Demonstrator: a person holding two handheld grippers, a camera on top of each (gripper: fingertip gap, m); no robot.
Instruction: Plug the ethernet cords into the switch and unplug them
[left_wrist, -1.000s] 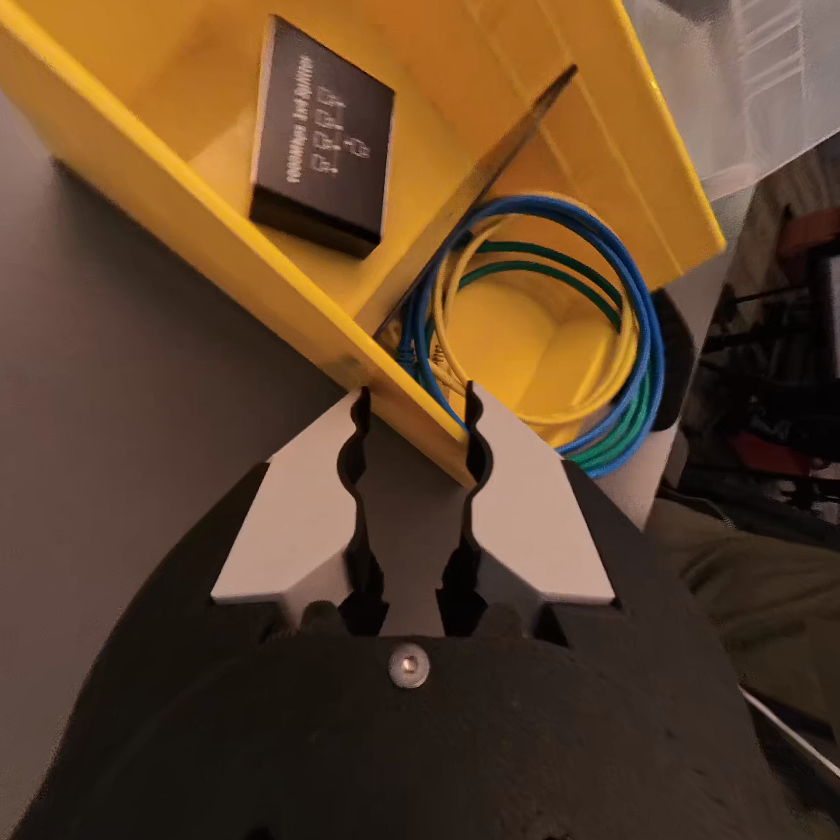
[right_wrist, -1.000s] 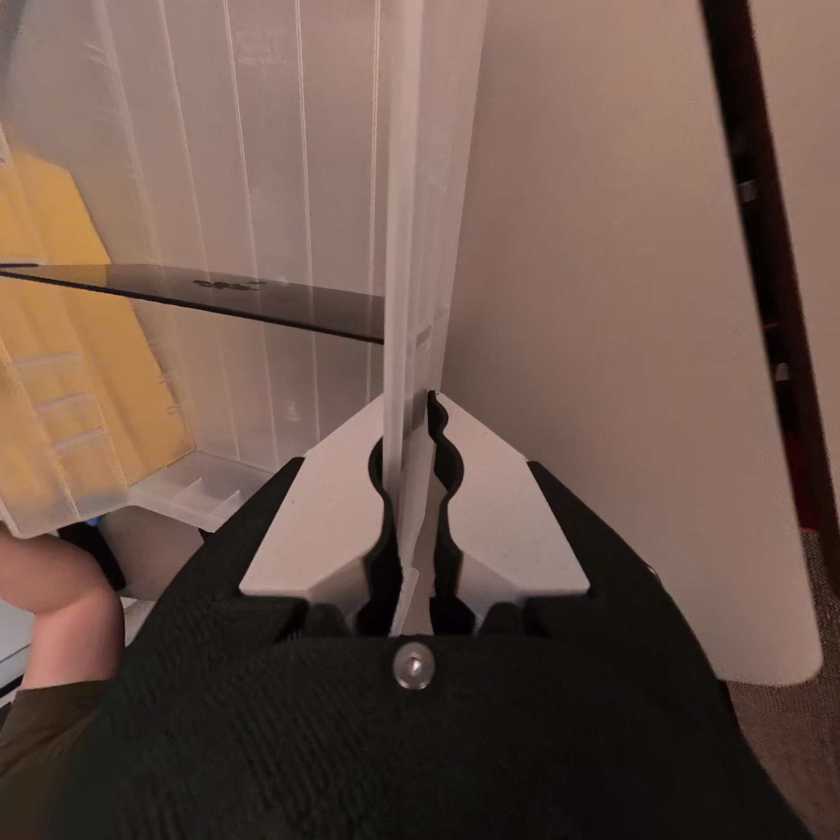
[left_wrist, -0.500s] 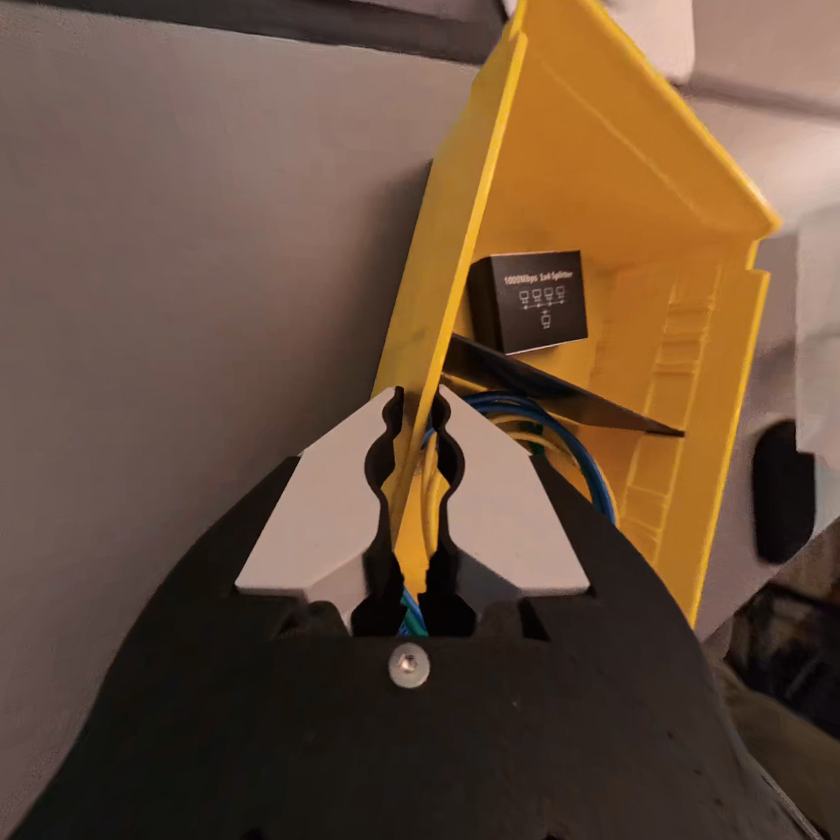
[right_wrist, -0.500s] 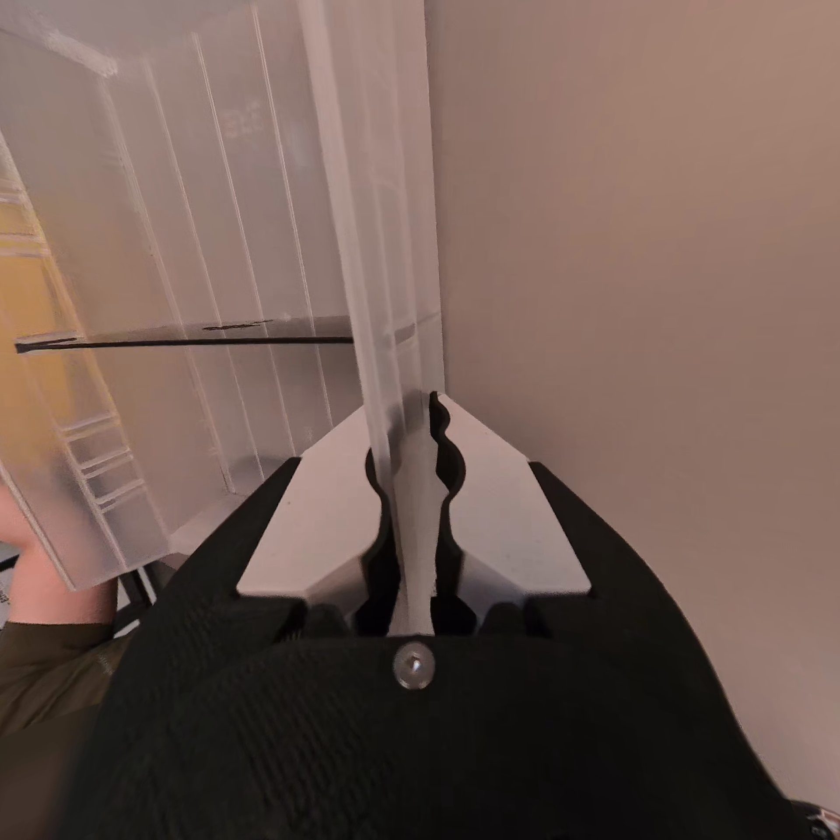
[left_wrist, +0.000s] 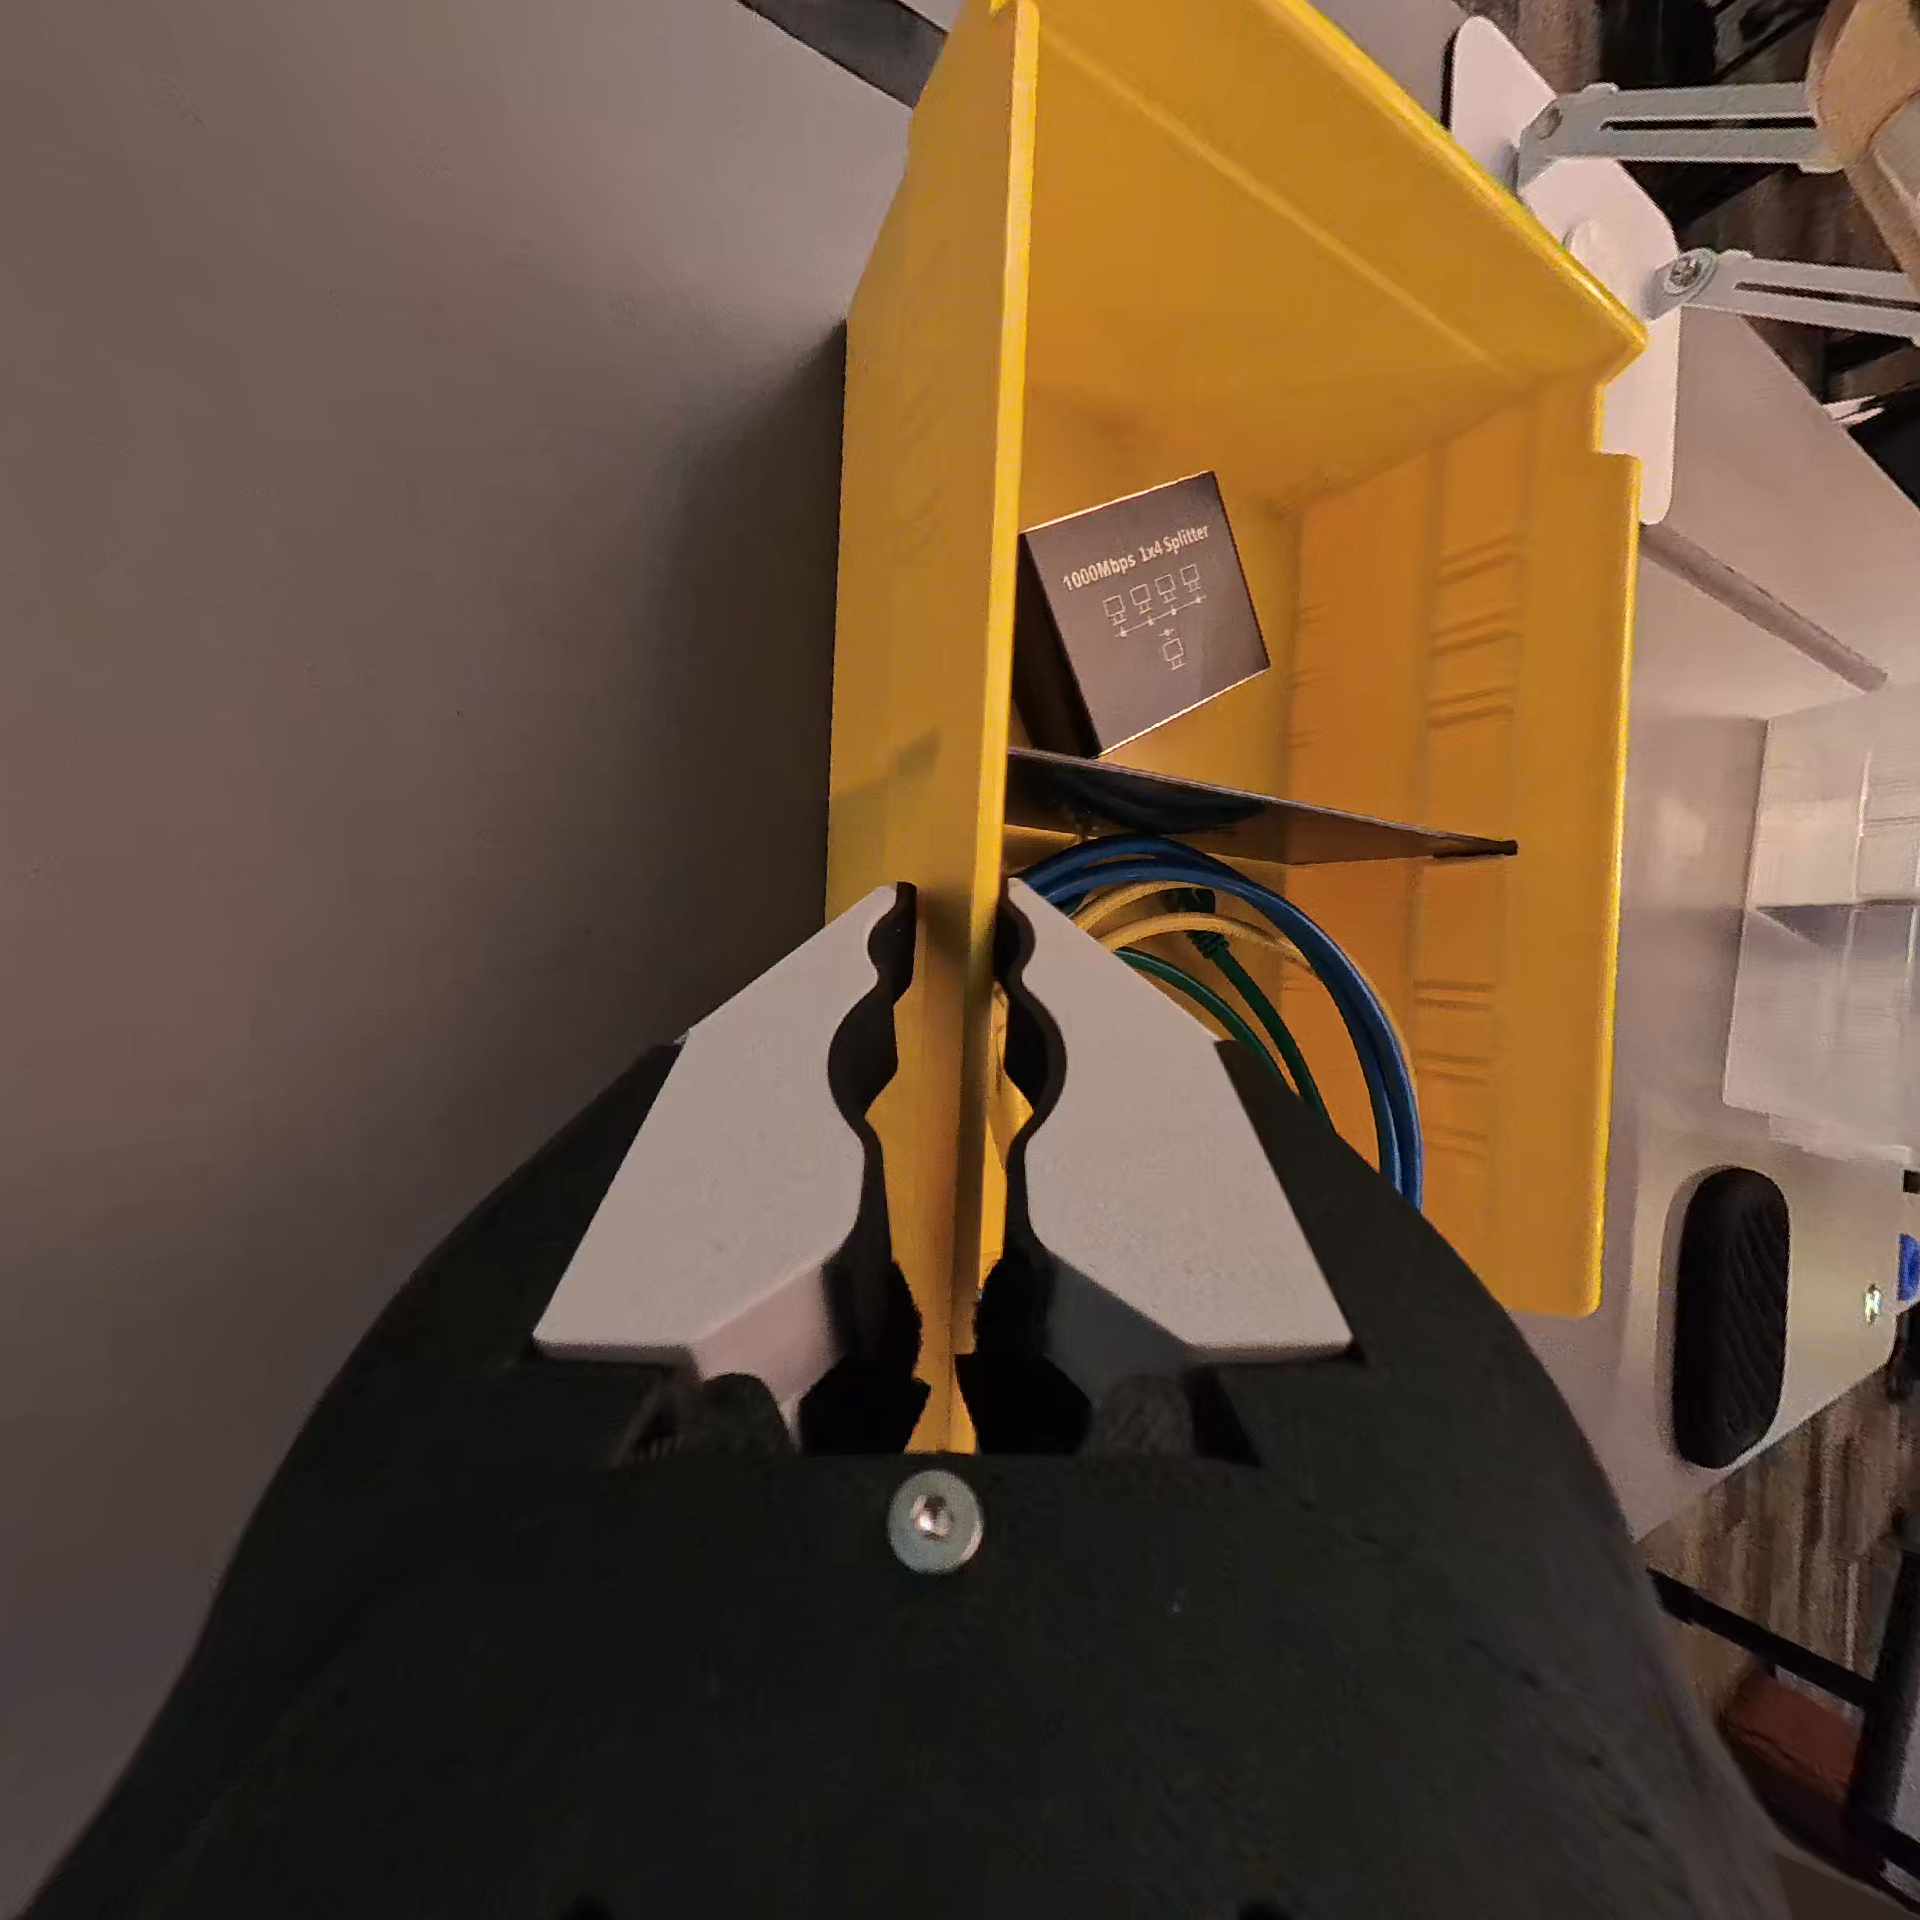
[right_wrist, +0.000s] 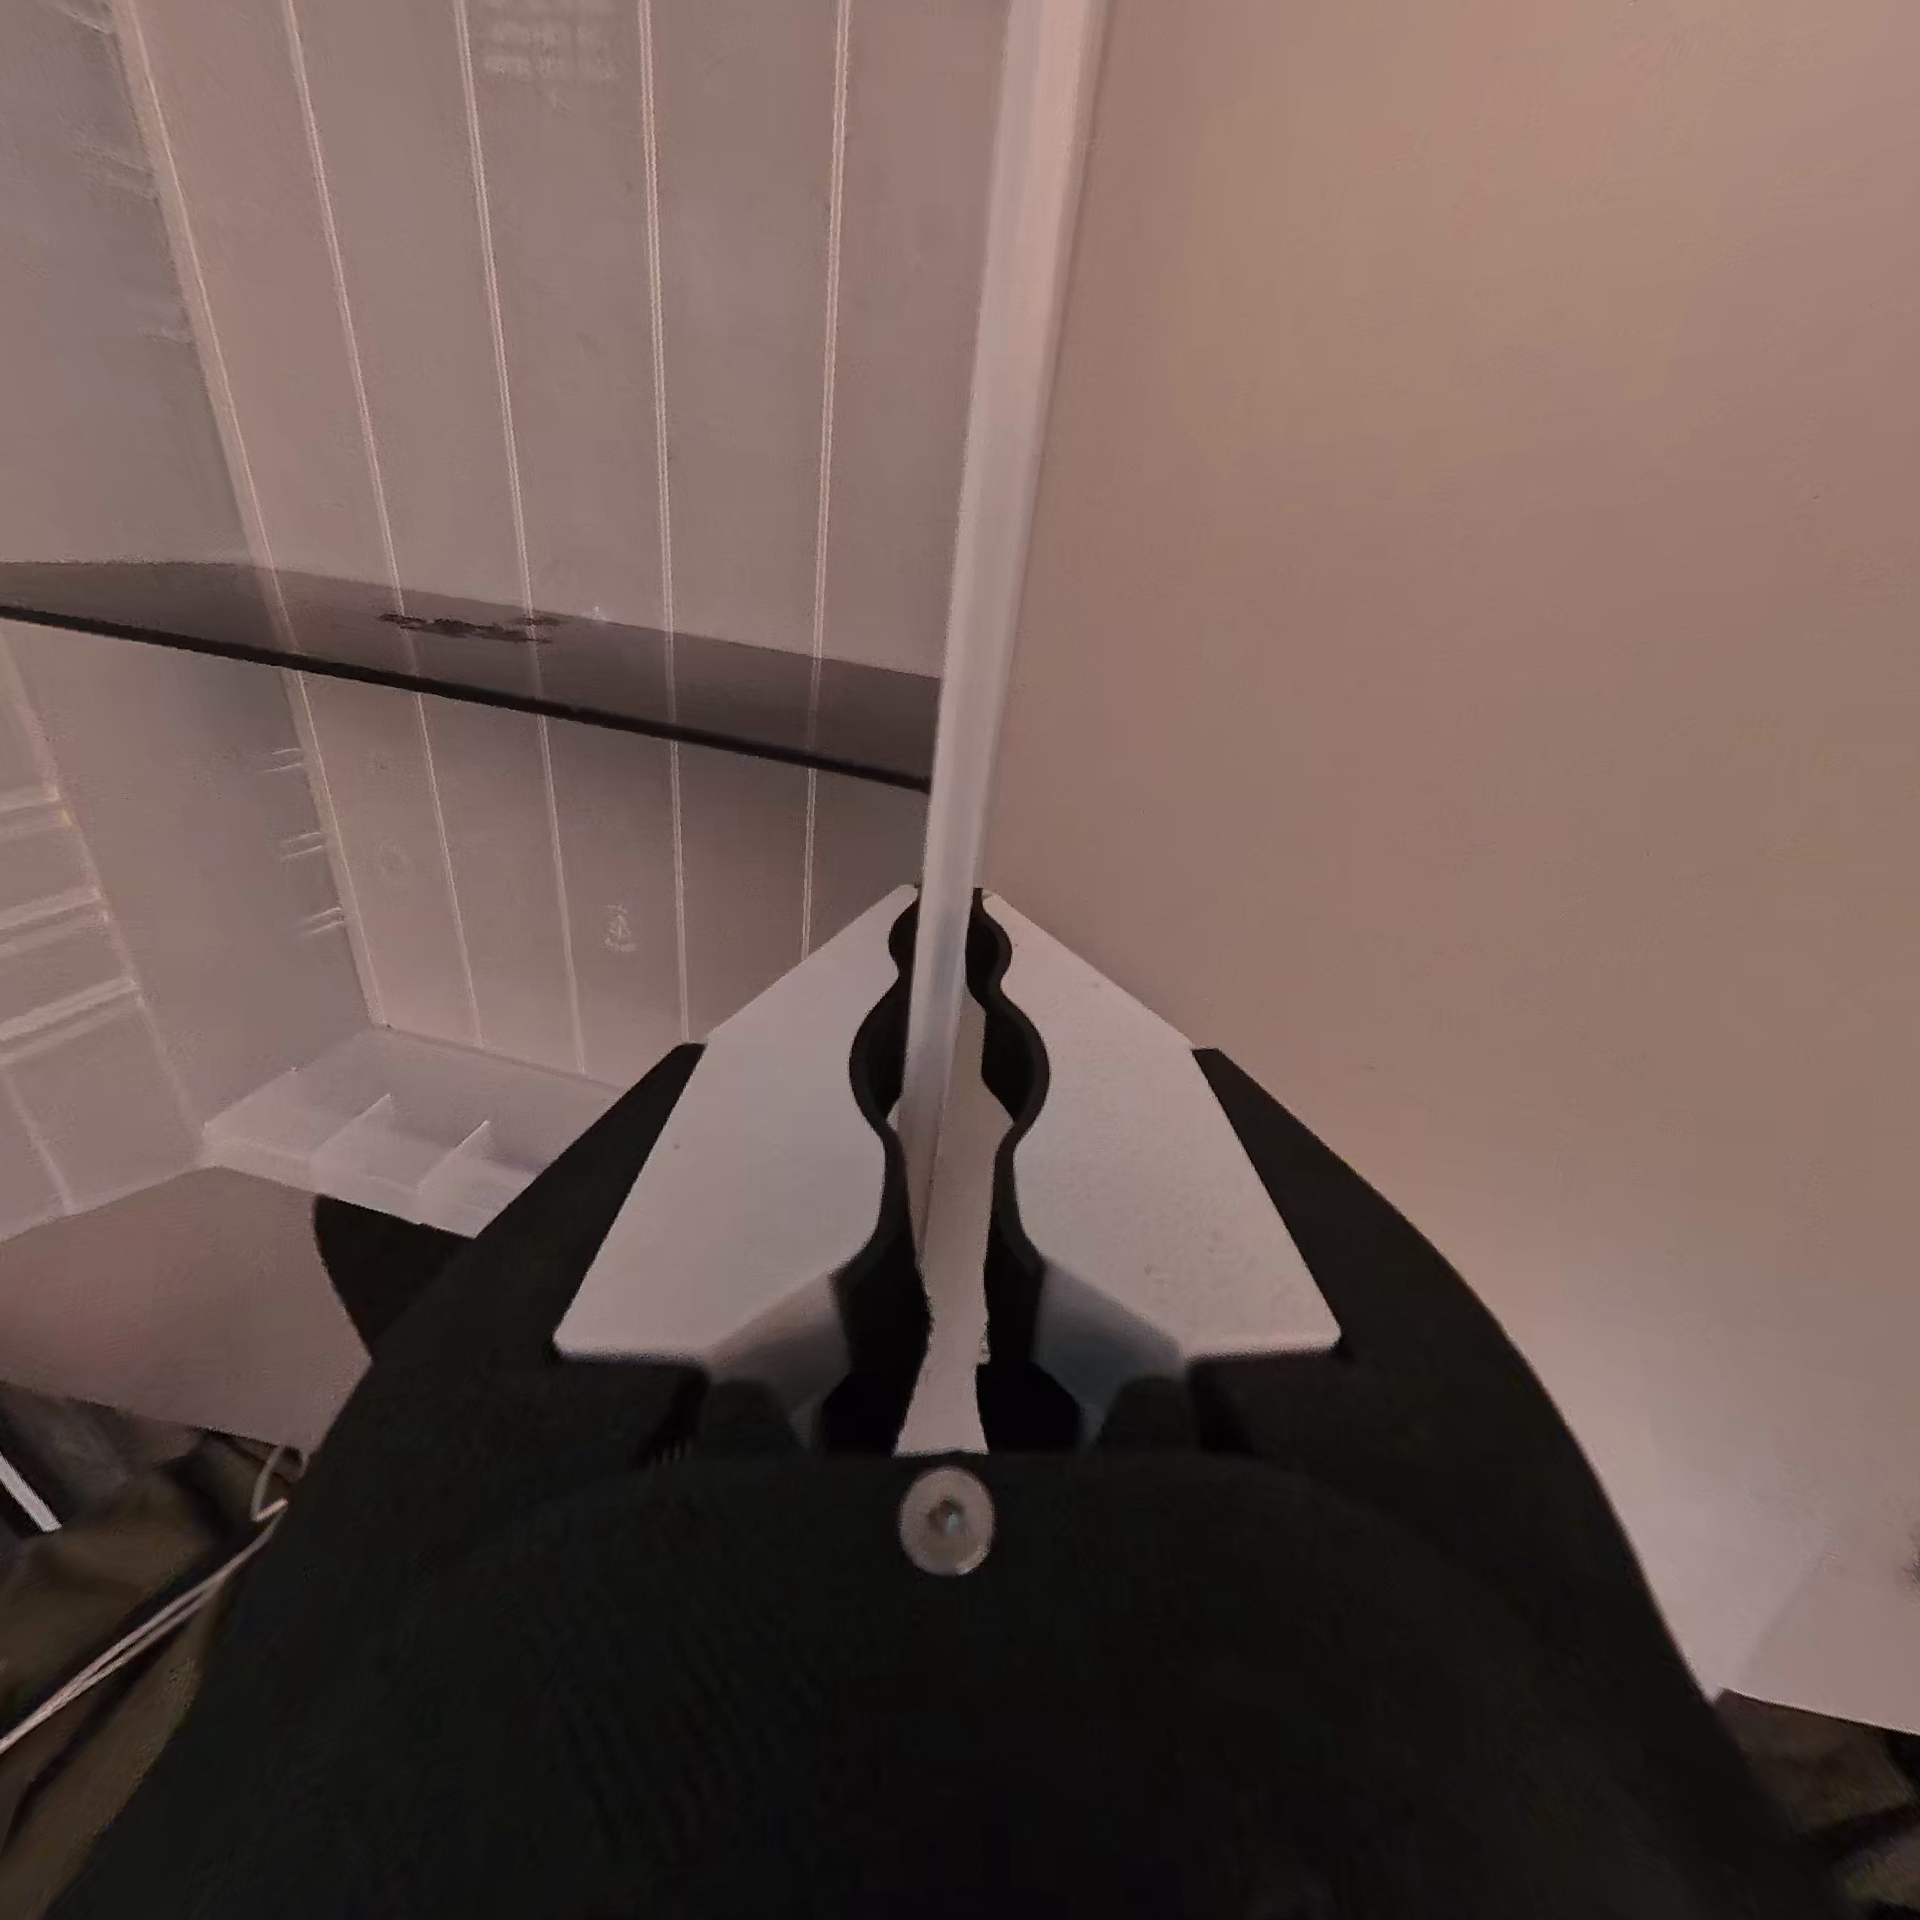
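My left gripper (left_wrist: 954, 896) is shut on the near side wall of a yellow bin (left_wrist: 1195, 270) that sits on the grey table. A black divider (left_wrist: 1247, 821) splits the bin. The black switch box (left_wrist: 1143, 613) lies in the far compartment. Coiled blue (left_wrist: 1340, 977), green (left_wrist: 1247, 997) and yellow (left_wrist: 1153, 914) ethernet cords lie in the near compartment. My right gripper (right_wrist: 945, 896) is shut on the side wall of a clear plastic bin (right_wrist: 997, 468), which has its own black divider (right_wrist: 468, 655) and looks empty.
The grey table (left_wrist: 416, 520) spreads left of the yellow bin. The clear bin (left_wrist: 1829, 914) shows at the right edge of the left wrist view. Metal brackets (left_wrist: 1662, 125) and a dark floor lie beyond the table's edge. Pale table surface (right_wrist: 1455, 623) lies right of the clear bin. The gap from one gripper's tips to the other's is roughly 80 cm.
My left gripper swung around and closed on the yellow bin's side wall, which it only neared a second ago. My right gripper kept its hold on the clear bin, which shifted slightly.
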